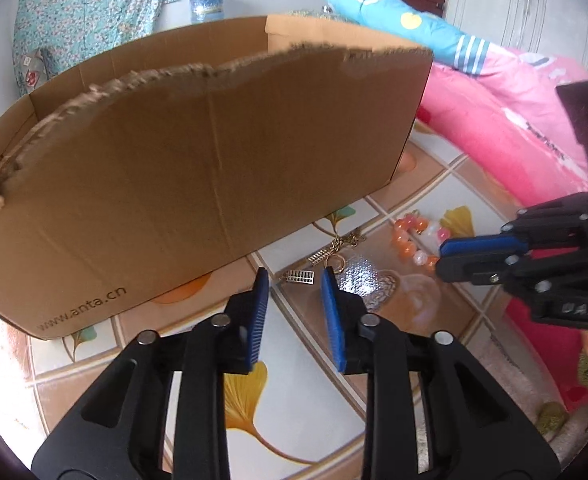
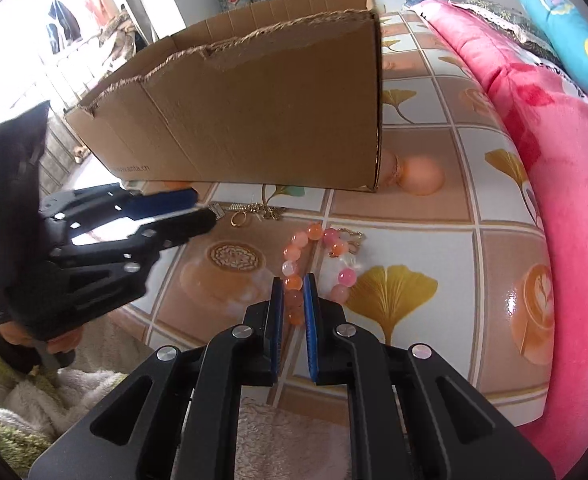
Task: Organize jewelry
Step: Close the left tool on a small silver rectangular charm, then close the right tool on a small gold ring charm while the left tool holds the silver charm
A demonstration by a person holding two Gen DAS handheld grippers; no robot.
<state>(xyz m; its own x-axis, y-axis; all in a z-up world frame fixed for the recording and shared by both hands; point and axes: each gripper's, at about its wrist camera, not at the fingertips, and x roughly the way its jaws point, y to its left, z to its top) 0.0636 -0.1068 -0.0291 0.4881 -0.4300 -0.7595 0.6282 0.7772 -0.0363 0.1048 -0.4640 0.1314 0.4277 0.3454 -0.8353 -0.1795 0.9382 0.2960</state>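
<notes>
Two grippers over a tiled tablecloth (image 2: 434, 152) with ginkgo-leaf print. Right gripper (image 2: 293, 286): blue pads clamped on an orange bead of the bead bracelet (image 2: 318, 252), lower left part of the loop held between the fingertips; rest of the loop flat on the cloth, curving away toward a small gold charm at its far side. Left gripper (image 1: 294, 280): jaws partly apart, nothing between the pads, tips hovering just short of the gold chain with pendants (image 1: 326, 256). Chain heaped close to the base of the cardboard box (image 1: 198, 160), left of the bracelet, apart from it. Box open-topped, torn upper edge, standing on the cloth. Pink quilt (image 2: 566, 168) bunched along the right side of the cloth.
</notes>
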